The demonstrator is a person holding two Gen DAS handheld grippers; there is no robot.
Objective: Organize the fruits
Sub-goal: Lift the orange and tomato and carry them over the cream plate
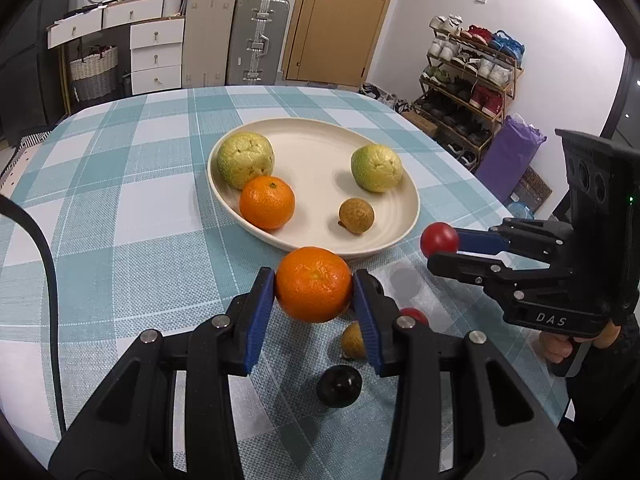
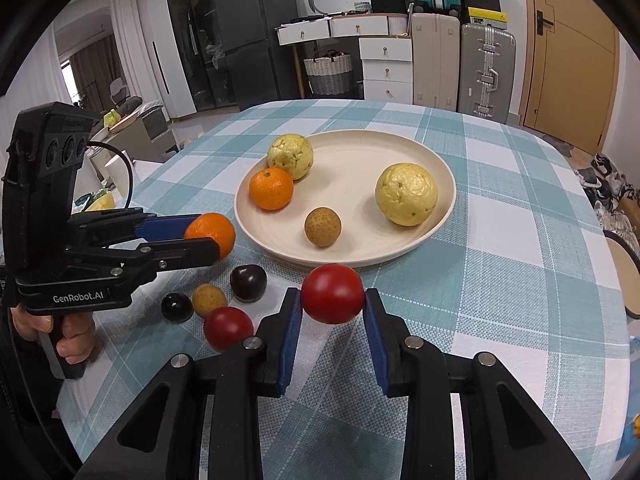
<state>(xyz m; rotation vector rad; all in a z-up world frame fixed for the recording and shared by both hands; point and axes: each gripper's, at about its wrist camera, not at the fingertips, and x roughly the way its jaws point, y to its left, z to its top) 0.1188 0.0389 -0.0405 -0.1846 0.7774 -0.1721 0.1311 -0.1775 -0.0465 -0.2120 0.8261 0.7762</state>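
The left gripper (image 1: 314,290) was angled down over the near edge of the checked tablecloth (image 1: 120,200), its blue pads closed against both sides of an orange (image 1: 313,289), which hung clear of the cloth just short of the cream plate (image 1: 320,246). The right gripper (image 2: 333,300) sloped down at much the same pitch from the other side, its jaws narrow and clamped on a red tomato (image 2: 332,293), also held off the cloth and just in front of the plate's near rim. Seen from the right wrist view, a hand (image 2: 68,334) was wrapped round the left tool's pistol grip, with the fingers curled under the body. On the plate lay two yellow-green guavas (image 1: 245,159), well apart, a second orange (image 1: 267,202) touching the larger guava, and a brown longan (image 1: 356,216) near the front. On the cloth between the two tools sat a second tomato (image 2: 228,328), another longan (image 2: 209,300) and two dark plums (image 2: 248,283), clustered close together.
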